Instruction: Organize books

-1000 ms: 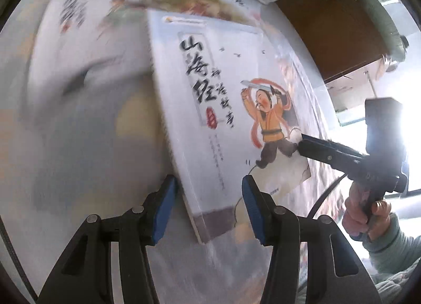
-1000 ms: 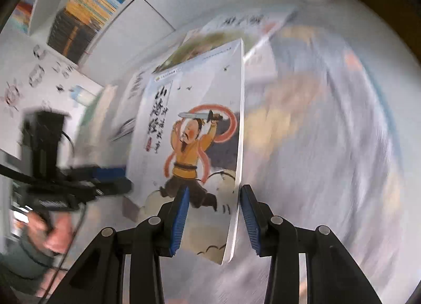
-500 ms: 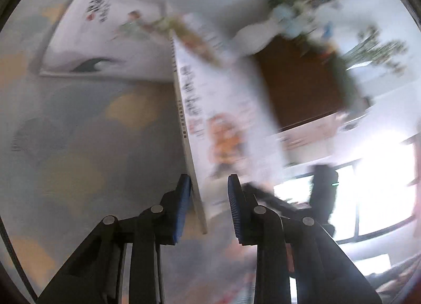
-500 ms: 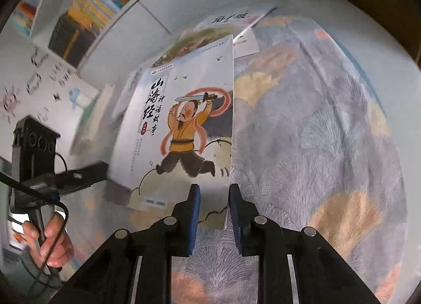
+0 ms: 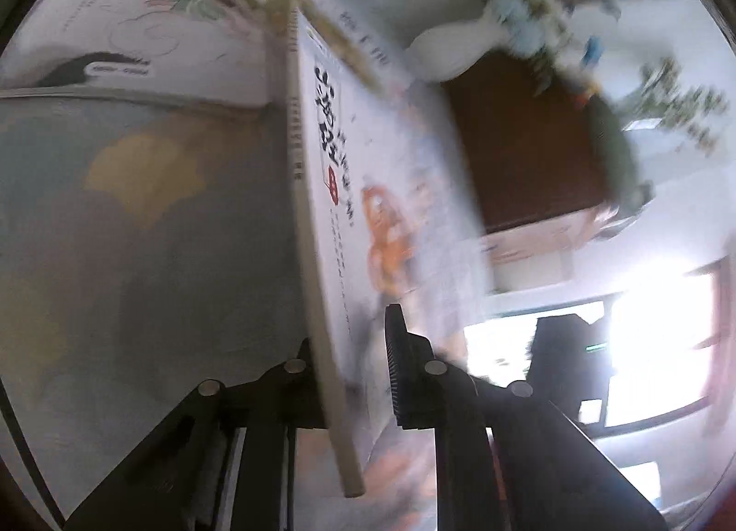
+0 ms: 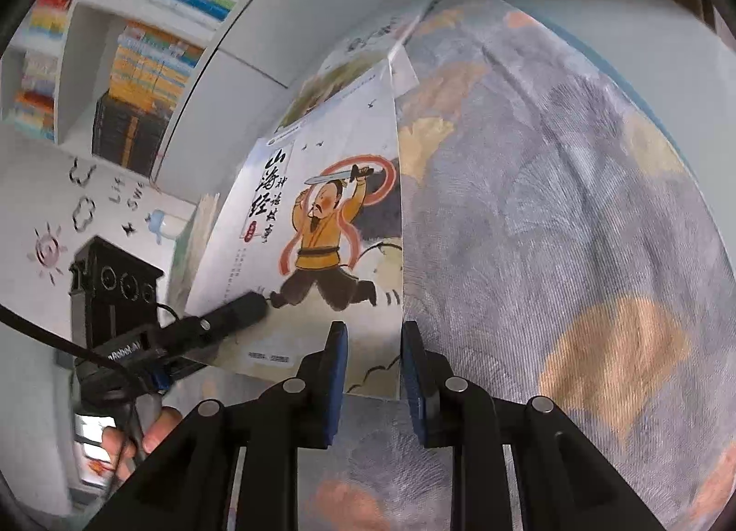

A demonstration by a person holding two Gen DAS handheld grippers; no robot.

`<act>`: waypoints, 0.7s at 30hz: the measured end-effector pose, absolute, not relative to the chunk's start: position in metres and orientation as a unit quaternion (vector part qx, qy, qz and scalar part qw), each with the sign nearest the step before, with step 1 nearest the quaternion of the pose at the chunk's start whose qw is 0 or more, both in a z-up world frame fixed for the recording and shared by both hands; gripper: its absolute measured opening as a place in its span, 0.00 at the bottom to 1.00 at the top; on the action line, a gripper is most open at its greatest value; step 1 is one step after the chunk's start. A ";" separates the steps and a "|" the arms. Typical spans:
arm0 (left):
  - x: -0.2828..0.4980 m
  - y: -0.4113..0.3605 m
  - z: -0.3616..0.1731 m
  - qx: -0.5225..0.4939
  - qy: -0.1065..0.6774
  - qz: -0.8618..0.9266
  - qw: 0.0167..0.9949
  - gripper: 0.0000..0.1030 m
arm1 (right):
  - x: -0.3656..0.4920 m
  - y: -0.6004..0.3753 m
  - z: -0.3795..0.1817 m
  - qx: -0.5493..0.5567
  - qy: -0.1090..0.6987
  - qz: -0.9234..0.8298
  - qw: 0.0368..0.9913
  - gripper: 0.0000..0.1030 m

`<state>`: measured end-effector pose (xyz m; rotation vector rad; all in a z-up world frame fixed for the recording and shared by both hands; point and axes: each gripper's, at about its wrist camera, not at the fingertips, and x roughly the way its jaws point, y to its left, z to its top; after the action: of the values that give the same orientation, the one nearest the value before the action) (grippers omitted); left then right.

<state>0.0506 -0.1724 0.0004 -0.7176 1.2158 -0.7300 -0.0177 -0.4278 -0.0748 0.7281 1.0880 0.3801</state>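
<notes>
A thin white picture book (image 5: 349, 190) with an orange-robed swordsman on its cover (image 6: 322, 218) is held up on edge above a patterned cloth (image 6: 552, 209). My left gripper (image 5: 354, 374) is shut on the spine end of the book. From the right wrist view, the left gripper (image 6: 239, 312) clamps the cover's lower left. My right gripper (image 6: 375, 360) has the book's lower right corner between its pads. Its jaws are opening slightly, and the pads still touch the book. Other picture books (image 5: 152, 15) lie flat on the cloth behind it.
A white bookshelf (image 6: 152, 61) full of books stands behind the cloth. A white vase (image 5: 451, 48) and a dark brown cabinet (image 5: 515, 140) sit to the right, and a bright window (image 5: 644, 324) lies beyond. A person's hand (image 6: 152, 429) grips the left handle.
Both pairs of jaws have closed onto the book, the left on its spine end, the right on its corner. The book has tipped up from a slant onto its edge.
</notes>
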 end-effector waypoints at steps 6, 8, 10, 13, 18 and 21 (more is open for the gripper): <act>0.062 -0.168 0.003 -0.409 0.539 -0.368 0.638 0.13 | -0.024 -0.446 -0.081 0.447 0.481 0.202 0.727 0.68; 0.061 -0.165 -0.004 -0.437 0.538 -0.367 0.620 0.13 | -0.022 -0.444 -0.086 0.484 0.465 0.215 0.710 0.72; 0.061 -0.165 -0.010 -0.451 0.541 -0.365 0.609 0.13 | -0.016 -0.440 -0.088 0.500 0.455 0.222 0.703 0.70; 0.057 -0.160 -0.011 -0.409 0.561 -0.336 0.637 0.11 | 0.003 -0.427 -0.087 0.515 0.447 0.238 0.692 0.26; 0.044 -0.148 -0.001 -0.261 0.582 -0.277 0.719 0.11 | 0.008 -0.397 -0.050 0.311 0.474 0.200 0.799 0.16; 0.037 -0.138 -0.006 -0.264 0.589 -0.294 0.705 0.11 | -0.003 -0.360 -0.030 0.162 0.482 0.214 0.834 0.16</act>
<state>0.0372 -0.1382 -0.0059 -0.5864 1.3090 -0.6547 -0.0026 -0.3601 -0.0300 0.3439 1.0223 0.4538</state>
